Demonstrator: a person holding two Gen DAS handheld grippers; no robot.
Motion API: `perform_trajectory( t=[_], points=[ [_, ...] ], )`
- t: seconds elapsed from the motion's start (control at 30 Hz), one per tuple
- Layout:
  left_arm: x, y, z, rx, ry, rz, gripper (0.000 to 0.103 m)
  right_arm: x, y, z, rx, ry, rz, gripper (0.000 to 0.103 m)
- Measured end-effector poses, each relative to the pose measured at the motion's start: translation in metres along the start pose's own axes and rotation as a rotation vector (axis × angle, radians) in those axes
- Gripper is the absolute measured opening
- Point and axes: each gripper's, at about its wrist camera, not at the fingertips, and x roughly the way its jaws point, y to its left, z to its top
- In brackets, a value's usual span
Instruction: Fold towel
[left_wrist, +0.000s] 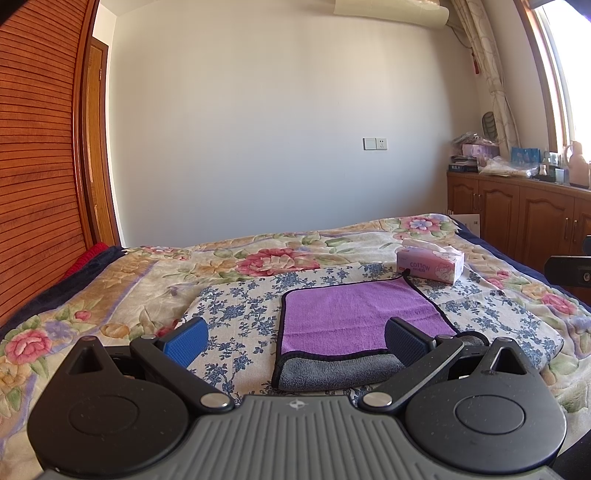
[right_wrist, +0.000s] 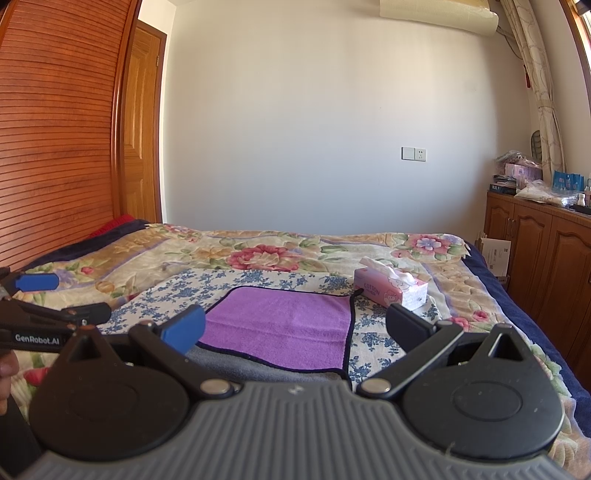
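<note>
A towel (left_wrist: 354, 314), purple on one face and grey on the other with a dark hem, lies folded on a blue-flowered cloth (left_wrist: 236, 314) on the bed. Its purple layer stops short of the near edge, so a grey strip (left_wrist: 332, 373) shows. It also shows in the right wrist view (right_wrist: 288, 328). My left gripper (left_wrist: 295, 341) is open and empty, just in front of the towel's near edge. My right gripper (right_wrist: 295, 328) is open and empty, near the towel's near right side. The left gripper's fingers (right_wrist: 37, 282) show at the left of the right wrist view.
A pink tissue box (left_wrist: 430, 260) stands on the bed behind the towel's far right corner, also in the right wrist view (right_wrist: 391, 290). A floral quilt (left_wrist: 110, 280) covers the bed. A wooden wardrobe (left_wrist: 37, 166) is left, wooden cabinets (left_wrist: 517, 218) right.
</note>
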Motion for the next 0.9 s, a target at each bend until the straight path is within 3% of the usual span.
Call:
perform_trajectory(
  t=[0.9],
  points=[
    [0.026,0.005,0.005,-0.017,0.033,-0.004,0.103,0.026,-0.008,0.002,0.017,0.025,-0.007,0.103]
  ],
)
